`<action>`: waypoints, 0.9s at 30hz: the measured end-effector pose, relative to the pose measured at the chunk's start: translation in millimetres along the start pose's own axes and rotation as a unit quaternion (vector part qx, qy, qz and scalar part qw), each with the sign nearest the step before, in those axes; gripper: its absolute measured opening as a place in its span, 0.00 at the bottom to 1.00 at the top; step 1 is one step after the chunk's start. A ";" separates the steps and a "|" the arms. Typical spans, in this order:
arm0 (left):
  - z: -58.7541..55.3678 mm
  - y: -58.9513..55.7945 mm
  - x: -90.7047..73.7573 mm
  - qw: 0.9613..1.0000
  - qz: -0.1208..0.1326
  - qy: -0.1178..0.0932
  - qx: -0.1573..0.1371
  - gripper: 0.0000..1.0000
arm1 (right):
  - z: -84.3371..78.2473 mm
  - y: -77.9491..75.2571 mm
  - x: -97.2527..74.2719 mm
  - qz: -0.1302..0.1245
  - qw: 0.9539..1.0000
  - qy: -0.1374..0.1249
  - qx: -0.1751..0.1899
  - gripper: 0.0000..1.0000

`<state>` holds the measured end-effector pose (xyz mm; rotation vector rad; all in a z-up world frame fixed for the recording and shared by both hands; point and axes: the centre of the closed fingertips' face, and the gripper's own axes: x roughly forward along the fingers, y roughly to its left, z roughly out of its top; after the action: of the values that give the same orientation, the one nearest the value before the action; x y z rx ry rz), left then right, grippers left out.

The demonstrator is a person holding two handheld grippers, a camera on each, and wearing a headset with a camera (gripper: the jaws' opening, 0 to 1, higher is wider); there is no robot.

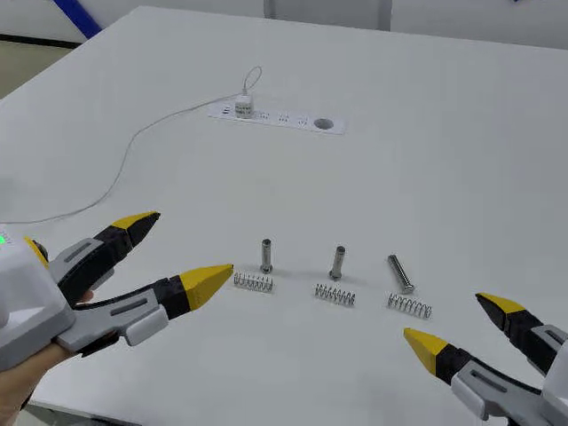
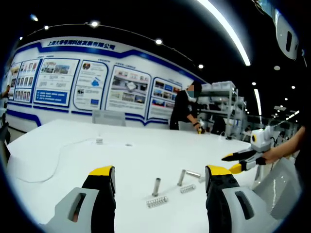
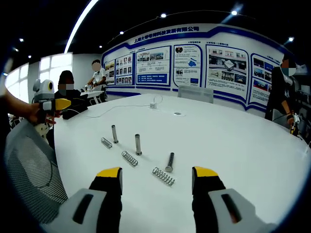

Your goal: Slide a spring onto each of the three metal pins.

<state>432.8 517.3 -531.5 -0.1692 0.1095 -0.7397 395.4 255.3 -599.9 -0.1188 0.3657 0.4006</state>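
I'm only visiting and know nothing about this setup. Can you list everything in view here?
table: one, white, under everything
metal pins: three, silver, in a row on the table's near part
springs: three, silver, one lying in front of each pin
power strip: one, white, farther back on the table
cable: one, white, runs left from a plug in the strip
display boards: several, blue and white, on the far wall
people: several, beyond the table
left gripper: one, grey with yellow tips, open, left of the pins
right gripper: one, same colours, open, lower right

Head view high, gripper views low, pins (image 1: 337, 263) common
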 end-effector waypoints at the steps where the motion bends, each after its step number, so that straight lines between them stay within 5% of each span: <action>1: -0.4 0.9 -0.2 1.000 0.001 0.001 -0.003 0.77 | -0.5 -2.3 1.4 -0.001 1.000 0.002 0.000 0.59; 12: -4.3 2.4 -0.3 1.000 -0.001 0.010 -0.012 0.73 | 11.9 -30.2 28.5 -0.015 1.000 0.016 0.019 0.54; 27: -12.8 -5.9 1.5 0.999 -0.018 0.032 -0.017 0.70 | 16.7 -32.8 68.0 0.007 0.999 0.050 -0.006 0.49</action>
<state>427.9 510.5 -543.0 -0.1797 0.1804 -0.7800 472.2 252.9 -608.3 -0.1479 0.4624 0.4120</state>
